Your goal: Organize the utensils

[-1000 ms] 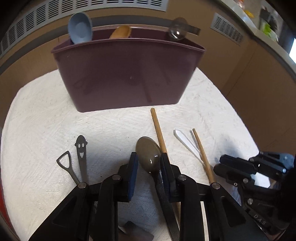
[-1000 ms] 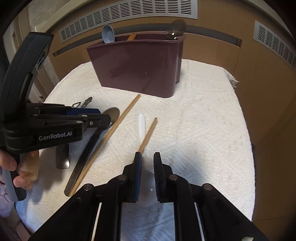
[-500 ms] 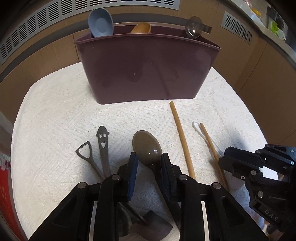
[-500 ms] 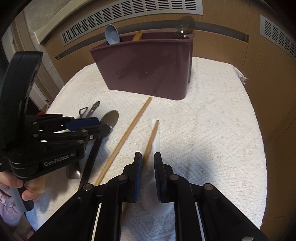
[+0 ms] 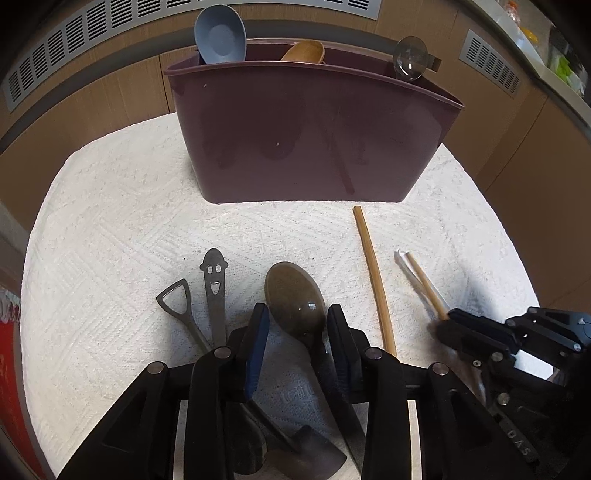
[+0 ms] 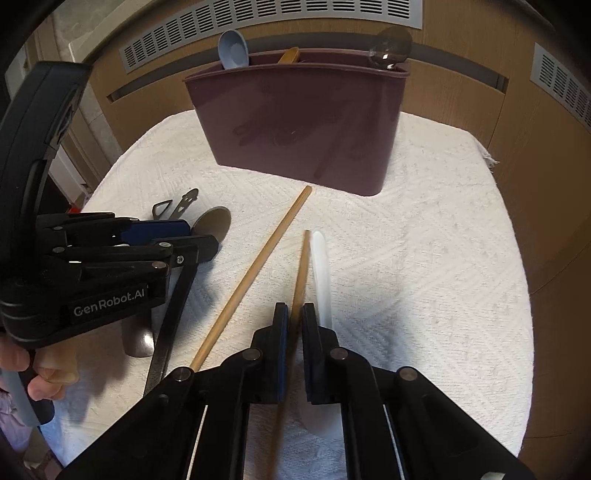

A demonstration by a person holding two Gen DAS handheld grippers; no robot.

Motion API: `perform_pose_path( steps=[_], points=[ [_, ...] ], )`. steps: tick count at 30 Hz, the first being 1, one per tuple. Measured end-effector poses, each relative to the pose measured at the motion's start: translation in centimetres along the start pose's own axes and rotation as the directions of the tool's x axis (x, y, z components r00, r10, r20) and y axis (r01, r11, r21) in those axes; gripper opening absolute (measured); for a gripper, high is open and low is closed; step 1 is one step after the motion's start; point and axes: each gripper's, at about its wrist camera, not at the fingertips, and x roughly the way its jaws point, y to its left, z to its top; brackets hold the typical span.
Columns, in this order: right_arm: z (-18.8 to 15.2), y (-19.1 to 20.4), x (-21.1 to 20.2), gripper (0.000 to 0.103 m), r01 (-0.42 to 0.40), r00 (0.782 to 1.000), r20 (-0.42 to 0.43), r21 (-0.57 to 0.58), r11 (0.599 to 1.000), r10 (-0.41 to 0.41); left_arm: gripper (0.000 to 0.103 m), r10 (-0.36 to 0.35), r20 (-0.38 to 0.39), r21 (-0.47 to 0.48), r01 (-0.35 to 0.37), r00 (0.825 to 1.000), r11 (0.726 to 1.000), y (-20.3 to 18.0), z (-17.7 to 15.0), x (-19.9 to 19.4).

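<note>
A home kitchen or dining corner, set up for sorting cutlery.

A table under a white textured woven cloth [image 6: 424, 258] stands against light wooden panelling [image 6: 454, 92] with long grey slatted vent grilles [image 6: 280, 11]. On the cloth sits a maroon plastic utensil caddy [image 5: 310, 133] holding a blue plastic spoon [image 5: 220, 37] and a wooden spoon [image 5: 304, 51], with spoons and wooden chopsticks [image 6: 255, 273] lying loose. At the far right, a pale counter edge [image 5: 532, 44] carries blurred items.
</note>
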Motion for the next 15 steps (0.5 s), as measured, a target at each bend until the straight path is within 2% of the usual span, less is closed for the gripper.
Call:
perform_pose_path(
  steps=[2, 8, 9, 13, 15],
  points=[
    [-0.1, -0.6, -0.5, 0.006, 0.011, 1.000, 0.017, 0.015, 1.000, -0.011, 0.042, 0.000, -0.004, -0.002, 0.000, 1.000, 1.000, -0.5, 0.6, 0.5],
    [-0.6, -1.6, -1.5, 0.006, 0.007, 0.999, 0.044, 0.025, 1.000, -0.008, 0.041, 0.037, 0.010, 0.002, -0.037, 0.999, 0.999, -1.5, 1.4, 1.2],
    [-0.6, -1.7, -1.5, 0.006, 0.006, 0.999, 0.046, 0.026, 1.000, -0.007, 0.035, 0.039, 0.019, 0.002, -0.039, 0.999, 0.999, -1.5, 1.4, 1.2],
    [-0.7, -1.8, -1.6, 0.006, -0.010, 0.998, 0.055, 0.034, 0.999, 0.008, 0.035, 0.039, 0.075, -0.016, -0.038, 0.996, 0.999, -1.3, 0.9, 0.6],
    [-0.7, -1.7, -1.9, 0.006, -0.020, 0.998, 0.066, 0.036, 0.999, 0.018, 0.035, 0.024, 0.130, -0.017, -0.022, 0.991, 1.000, -1.0, 0.4, -0.8]
  ],
)
